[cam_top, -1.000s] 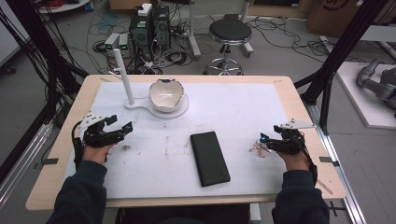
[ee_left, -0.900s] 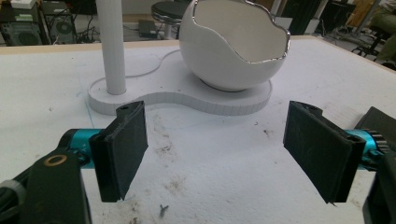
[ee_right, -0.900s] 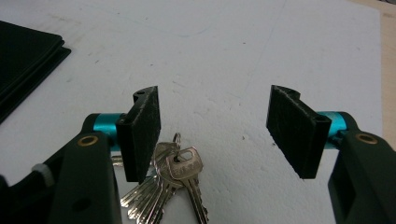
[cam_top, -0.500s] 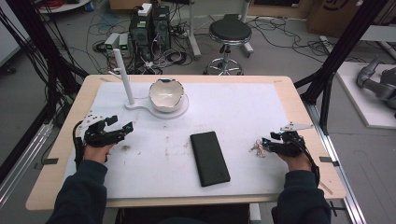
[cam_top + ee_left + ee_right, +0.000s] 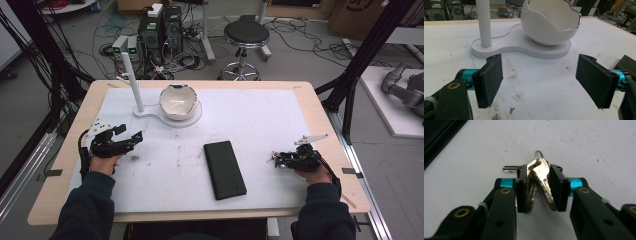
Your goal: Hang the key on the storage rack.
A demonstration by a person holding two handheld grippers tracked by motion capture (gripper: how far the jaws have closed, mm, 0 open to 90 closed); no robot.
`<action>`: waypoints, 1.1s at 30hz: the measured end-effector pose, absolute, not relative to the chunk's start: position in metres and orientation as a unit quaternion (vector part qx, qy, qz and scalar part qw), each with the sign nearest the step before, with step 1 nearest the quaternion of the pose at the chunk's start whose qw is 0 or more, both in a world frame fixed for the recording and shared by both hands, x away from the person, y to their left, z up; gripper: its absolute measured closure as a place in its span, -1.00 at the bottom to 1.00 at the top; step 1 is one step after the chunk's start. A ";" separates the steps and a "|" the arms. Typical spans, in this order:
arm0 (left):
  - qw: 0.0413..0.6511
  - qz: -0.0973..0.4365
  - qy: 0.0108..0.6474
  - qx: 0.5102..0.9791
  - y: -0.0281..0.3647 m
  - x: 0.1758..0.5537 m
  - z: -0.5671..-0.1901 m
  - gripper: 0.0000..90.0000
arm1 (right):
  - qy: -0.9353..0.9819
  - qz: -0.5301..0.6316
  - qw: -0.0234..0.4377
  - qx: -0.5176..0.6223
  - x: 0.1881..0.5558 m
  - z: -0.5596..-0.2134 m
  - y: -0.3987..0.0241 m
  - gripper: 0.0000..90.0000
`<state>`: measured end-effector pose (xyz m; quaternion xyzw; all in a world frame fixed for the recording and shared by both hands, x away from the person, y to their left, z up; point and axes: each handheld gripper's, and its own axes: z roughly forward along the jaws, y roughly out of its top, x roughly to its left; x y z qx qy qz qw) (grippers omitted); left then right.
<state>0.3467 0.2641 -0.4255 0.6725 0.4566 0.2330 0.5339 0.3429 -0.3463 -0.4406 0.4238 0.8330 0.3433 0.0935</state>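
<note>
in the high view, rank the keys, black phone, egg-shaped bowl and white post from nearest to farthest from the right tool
1. Keys: between the right tool's jaws.
2. Black phone: toward table centre.
3. Egg-shaped bowl: far side, on the white base.
4. White post: beyond the bowl, farthest.

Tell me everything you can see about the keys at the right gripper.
The keys are a small bunch of silver metal keys joined on a thin ring, which shows at the top in the right gripper view. They stand between the right gripper's fingers, which have just been closing and now press on them from both sides. One key sticks out flat to the left. The bunch is low over the white table cover.
</note>
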 end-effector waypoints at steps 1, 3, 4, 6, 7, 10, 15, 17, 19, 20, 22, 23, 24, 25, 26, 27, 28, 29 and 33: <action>0.534 0.233 0.457 0.672 0.264 0.347 -0.426 -0.52 | 0.833 0.343 0.093 0.424 0.343 -0.441 -0.346 0.76; 0.534 0.233 0.457 0.672 0.264 0.347 -0.426 -0.51 | 0.840 0.340 0.095 0.413 0.342 -0.440 -0.341 0.82; 0.534 0.233 0.457 0.672 0.265 0.347 -0.426 -0.51 | 0.840 0.340 0.095 0.413 0.342 -0.440 -0.341 0.82; 0.533 0.233 0.458 0.672 0.265 0.347 -0.426 -0.51 | 0.841 0.339 0.093 0.412 0.342 -0.440 -0.339 0.82; 0.532 0.233 0.459 0.672 0.265 0.347 -0.426 -0.51 | 0.841 0.339 0.092 0.411 0.342 -0.440 -0.338 0.82; 0.532 0.232 0.459 0.672 0.265 0.347 -0.426 -0.51 | 0.841 0.342 0.100 0.406 0.342 -0.438 -0.336 0.83; 0.531 0.233 0.460 0.672 0.265 0.347 -0.426 -0.51 | 0.834 0.354 0.120 0.406 0.341 -0.433 -0.335 0.85; 0.531 0.233 0.461 0.672 0.265 0.347 -0.426 -0.51 | 0.839 0.347 0.149 0.393 0.338 -0.429 -0.332 0.91; 0.531 0.233 0.461 0.672 0.265 0.347 -0.426 -0.51 | 0.839 0.351 0.147 0.388 0.338 -0.428 -0.331 0.97; 0.530 0.233 0.461 0.673 0.265 0.347 -0.426 -0.51 | 0.840 0.354 0.146 0.384 0.338 -0.428 -0.330 0.99; 0.530 0.232 0.461 0.673 0.265 0.347 -0.426 -0.51 | 0.845 0.350 0.139 0.379 0.338 -0.429 -0.328 0.99; 0.530 0.232 0.461 0.673 0.265 0.347 -0.426 -0.51 | 0.845 0.350 0.139 0.379 0.338 -0.429 -0.328 0.99; 0.530 0.232 0.461 0.673 0.265 0.347 -0.426 -0.51 | 0.849 0.351 0.127 0.373 0.338 -0.430 -0.327 0.98; 0.530 0.232 0.461 0.673 0.265 0.347 -0.426 -0.51 | 0.849 0.351 0.127 0.373 0.338 -0.430 -0.327 0.98; 0.530 0.232 0.461 0.673 0.265 0.347 -0.426 -0.51 | 0.852 0.349 0.123 0.371 0.338 -0.431 -0.326 0.98; 0.530 0.232 0.461 0.673 0.265 0.347 -0.426 -0.51 | 0.856 0.341 0.123 0.369 0.338 -0.432 -0.324 0.98; 0.530 0.232 0.461 0.673 0.265 0.347 -0.426 -0.51 | 0.856 0.341 0.123 0.369 0.338 -0.432 -0.324 0.98; 0.530 0.232 0.461 0.672 0.265 0.347 -0.426 -0.51 | 0.858 0.337 0.122 0.367 0.339 -0.433 -0.323 0.98; 0.529 0.231 0.462 0.673 0.265 0.347 -0.426 -0.51 | 0.868 0.314 0.126 0.362 0.341 -0.439 -0.315 0.90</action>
